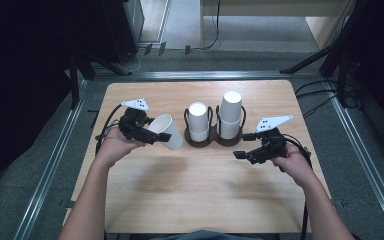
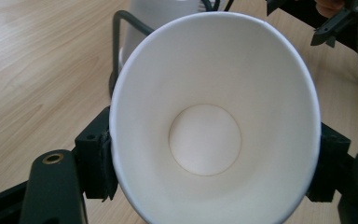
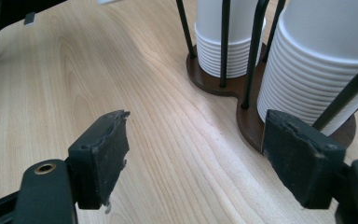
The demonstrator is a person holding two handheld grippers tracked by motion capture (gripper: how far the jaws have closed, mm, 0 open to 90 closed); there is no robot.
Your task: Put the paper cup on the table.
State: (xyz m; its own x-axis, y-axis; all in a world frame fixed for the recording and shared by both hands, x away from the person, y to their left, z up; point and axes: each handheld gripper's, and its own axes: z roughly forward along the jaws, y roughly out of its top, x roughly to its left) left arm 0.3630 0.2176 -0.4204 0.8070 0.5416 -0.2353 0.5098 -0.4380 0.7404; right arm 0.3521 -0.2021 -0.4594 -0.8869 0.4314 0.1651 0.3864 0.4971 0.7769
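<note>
The left gripper (image 1: 156, 136) has its jaws clamped on the sides of a single white paper cup (image 1: 166, 131), held clear of the light wooden table (image 1: 190, 190) and tipped so that its open mouth faces back along the gripper; in the left gripper view the cup (image 2: 214, 121) looks empty down to its round base, with a black pad pressed on each flank. It hangs at about nine o'clock from the dark brown twin-well wire cup holder (image 1: 215, 140), just beside it but apart. That holder carries two upside-down stacks of white paper cups: a shorter one (image 1: 198, 121) in the left well and a taller one (image 1: 231, 114) in the right. The right gripper (image 1: 241, 154) hovers at about four o'clock from the holder, jaws spread wide with nothing between them; in the right gripper view the taller stack (image 3: 326, 56) stands just beyond its right pad.

Judging from this, one cup is in hand, either just pulled from a stack or about to go onto one. If it is to be stacked, the next move calls for turning the cup mouth-down, centring it over the shorter stack between the wire loops, and lowering it straight, while the free gripper could steady the holder's base
</note>
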